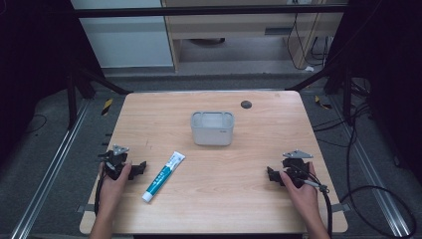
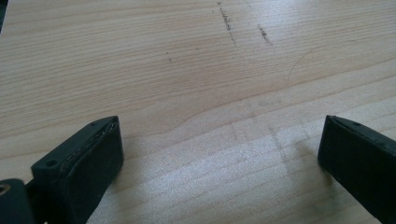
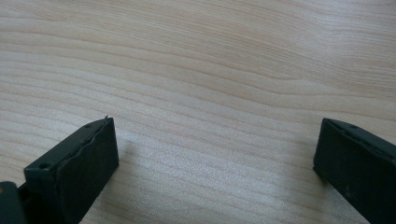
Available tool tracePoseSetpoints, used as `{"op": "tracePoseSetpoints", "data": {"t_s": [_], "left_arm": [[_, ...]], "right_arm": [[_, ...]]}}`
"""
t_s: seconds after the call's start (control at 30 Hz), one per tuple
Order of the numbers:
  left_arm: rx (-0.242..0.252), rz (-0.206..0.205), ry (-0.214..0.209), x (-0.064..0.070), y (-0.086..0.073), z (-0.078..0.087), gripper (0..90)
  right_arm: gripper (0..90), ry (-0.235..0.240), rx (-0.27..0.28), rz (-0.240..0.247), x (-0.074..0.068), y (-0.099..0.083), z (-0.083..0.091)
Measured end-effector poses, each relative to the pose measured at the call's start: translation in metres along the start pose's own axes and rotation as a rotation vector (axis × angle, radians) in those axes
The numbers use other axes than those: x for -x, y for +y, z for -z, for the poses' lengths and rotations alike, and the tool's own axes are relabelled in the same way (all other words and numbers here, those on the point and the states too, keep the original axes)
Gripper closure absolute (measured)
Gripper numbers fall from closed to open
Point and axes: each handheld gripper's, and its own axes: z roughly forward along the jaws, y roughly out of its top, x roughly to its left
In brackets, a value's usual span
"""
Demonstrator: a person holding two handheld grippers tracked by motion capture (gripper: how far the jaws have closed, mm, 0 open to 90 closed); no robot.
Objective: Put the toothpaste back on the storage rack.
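The toothpaste tube [image 1: 163, 177] lies flat on the wooden surface [image 1: 224, 169], slanted, with its white cap toward the person's edge and its crimped end pointing toward the grey bin [image 1: 212, 128]. The bin stands upright and looks empty, near the middle of the surface, beyond the tube and a little to its right.

The left tongs [image 1: 135, 169] rest on the surface just left of the tube, close to it but not touching. In the left gripper view the jaws stand wide apart with bare wood between them. The right tongs [image 1: 271, 174] sit well to the right of the tube, also spread apart and holding nothing, as the right gripper view shows.

Judging by this layout, nothing is done yet: the tube is ungrasped and outside the bin. Left to do, most likely, are closing on the tube, lifting it, and setting it in the bin.
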Motion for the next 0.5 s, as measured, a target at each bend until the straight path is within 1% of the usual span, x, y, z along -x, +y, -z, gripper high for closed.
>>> {"op": "tracePoseSetpoints", "data": {"t_s": [0.07, 0.17, 0.2, 0.23, 0.3, 0.5], "left_arm": [[0.0, 0.0, 0.001, 0.0, 0.0, 0.0, 0.0], [-0.005, -0.005, -0.002, 0.001, 0.001, 0.001, 0.0], [-0.006, -0.004, 0.002, 0.002, 0.002, 0.002, 2.2], [0.001, -0.005, 0.01, 0.003, 0.003, 0.004, 3.7], [0.018, -0.004, 0.006, 0.004, 0.005, 0.007, 3.0], [0.031, -0.031, -0.007, 0.011, 0.013, 0.018, 3.1]], "right_arm": [[0.3, 0.009, 0.0, 0.01, 0.0, -0.001, 0.001], [0.3, 0.004, 0.002, 0.003, 0.0, -0.001, 0.001], [0.3, 0.003, 0.002, 0.003, 0.0, -0.001, 0.001], [0.3, 0.004, 0.002, 0.004, 0.0, -0.001, 0.001], [0.3, 0.01, 0.001, 0.011, 0.0, -0.002, 0.001], [0.4, 0.026, 0.0, 0.025, 0.002, -0.002, 0.002]]}}
